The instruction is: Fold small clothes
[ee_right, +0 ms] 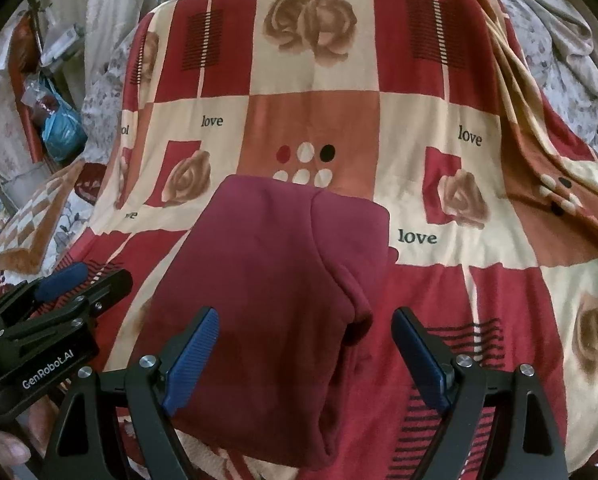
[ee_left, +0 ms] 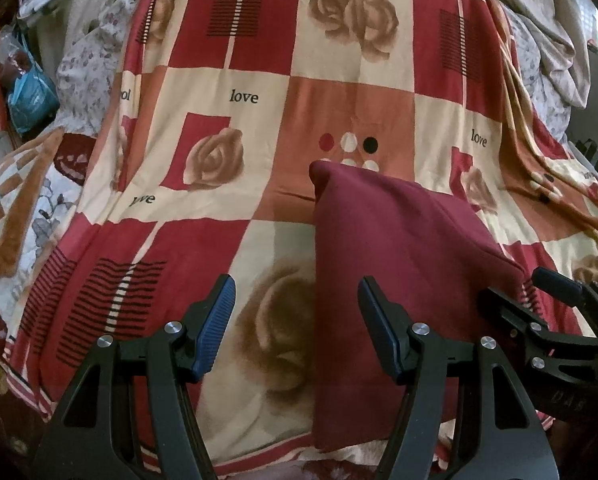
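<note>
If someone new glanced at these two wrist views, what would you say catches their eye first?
First, the maroon garment, folded into a block in the middle of the bed, nearest the cameras. Beneath it spreads the loud patchwork blanket of red and cream squares, roses and the word "love". Both the left gripper and the right gripper hang open at the garment's near end, holding nothing.

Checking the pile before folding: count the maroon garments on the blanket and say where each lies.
1. The maroon garment lies partly folded on the patterned blanket, at its near edge, between the open left gripper and right gripper. More could be hidden beneath.
</note>
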Demonstrator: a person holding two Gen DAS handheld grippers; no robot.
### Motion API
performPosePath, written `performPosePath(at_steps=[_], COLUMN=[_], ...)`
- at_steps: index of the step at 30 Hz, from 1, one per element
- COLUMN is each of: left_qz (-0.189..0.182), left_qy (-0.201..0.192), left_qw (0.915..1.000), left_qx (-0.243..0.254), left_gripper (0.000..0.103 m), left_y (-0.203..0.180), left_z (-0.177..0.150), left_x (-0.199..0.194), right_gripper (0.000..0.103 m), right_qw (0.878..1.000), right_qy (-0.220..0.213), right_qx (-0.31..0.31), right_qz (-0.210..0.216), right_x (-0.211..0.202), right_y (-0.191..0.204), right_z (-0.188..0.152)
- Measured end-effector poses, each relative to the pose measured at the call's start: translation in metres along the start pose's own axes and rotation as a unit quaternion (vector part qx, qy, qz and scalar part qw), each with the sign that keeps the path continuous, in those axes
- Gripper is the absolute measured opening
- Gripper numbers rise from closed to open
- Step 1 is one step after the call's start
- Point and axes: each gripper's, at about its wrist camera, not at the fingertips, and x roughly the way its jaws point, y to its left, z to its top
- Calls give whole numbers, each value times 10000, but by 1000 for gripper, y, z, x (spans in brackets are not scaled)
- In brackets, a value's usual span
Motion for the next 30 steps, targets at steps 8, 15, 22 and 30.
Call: performPosePath(at_steps=[8,15,22,30], left_qz=[22,6,-4,-1], left_qy=[-1,7,50,111], left_qw=[10000,9999,9998,9998], left_qx=[96,163,195,189], left_gripper=[63,63,63,63], left_y=[-3,-8,-10,-11], left_z=[3,6,7,7], left_x=[4,7,11,17], right_gripper=[86,86,86,86], right_qw=[10000,10000,10000,9999], right_qy=[36,18,46,129], right_qx=[28,59,62,65], right_qz=[7,71,46,24], right_x=[4,7,10,17], right_y=[-5,-9,-11,-11], right_z=[-1,1,1,1])
